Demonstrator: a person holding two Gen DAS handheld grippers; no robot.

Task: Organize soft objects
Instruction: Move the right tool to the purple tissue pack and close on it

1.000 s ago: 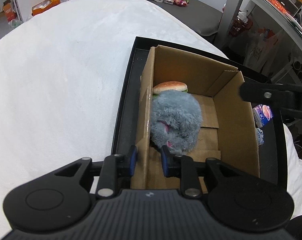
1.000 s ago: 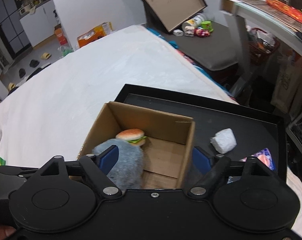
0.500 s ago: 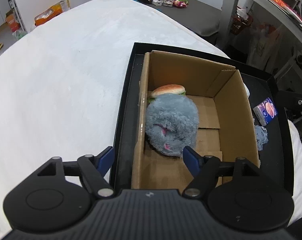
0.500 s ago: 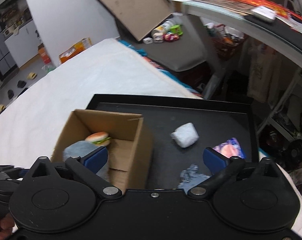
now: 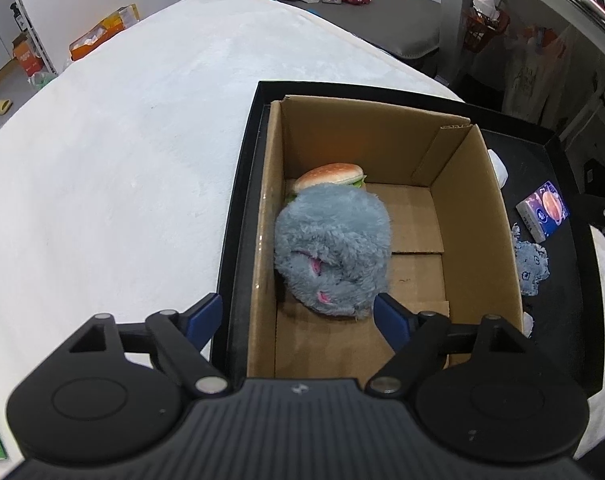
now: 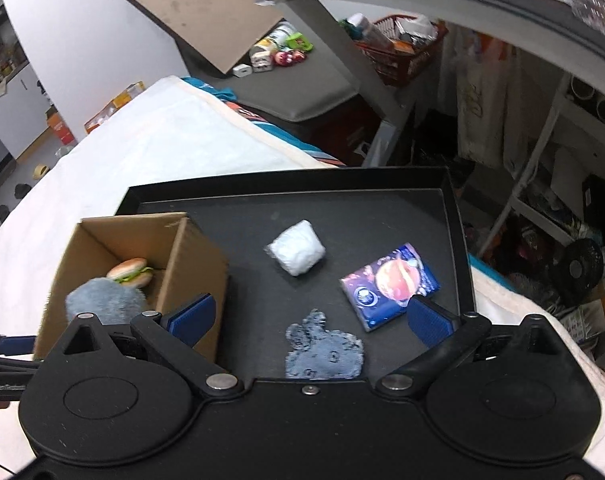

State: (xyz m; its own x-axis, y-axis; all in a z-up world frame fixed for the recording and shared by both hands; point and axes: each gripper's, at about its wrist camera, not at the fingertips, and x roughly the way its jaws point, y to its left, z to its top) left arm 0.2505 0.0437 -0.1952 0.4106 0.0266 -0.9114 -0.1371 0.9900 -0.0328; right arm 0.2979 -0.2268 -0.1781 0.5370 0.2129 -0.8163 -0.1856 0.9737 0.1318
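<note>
A cardboard box (image 5: 474,216) stands at the left of a black tray (image 6: 382,208). In the box lie a grey plush toy (image 5: 334,248) and a burger toy (image 5: 328,174); both also show in the right wrist view, the plush (image 6: 106,300) and the burger (image 6: 130,272). My left gripper (image 5: 298,318) is open and empty, above the box's near left corner. On the tray lie a white wad (image 6: 296,252), a blue tissue pack (image 6: 390,284) and a small grey-blue cloth (image 6: 322,352). My right gripper (image 6: 308,318) is open and empty above the cloth.
The tray sits on a white bed cover (image 5: 122,160). A grey desk (image 6: 302,88) with small toys and a shelf frame (image 6: 382,80) stand beyond the bed. A red basket (image 6: 406,48) sits under the shelf.
My left gripper opened, let go of the grey plush in the box and drew back. My right gripper swung right from over the box to over the tray's loose items.
</note>
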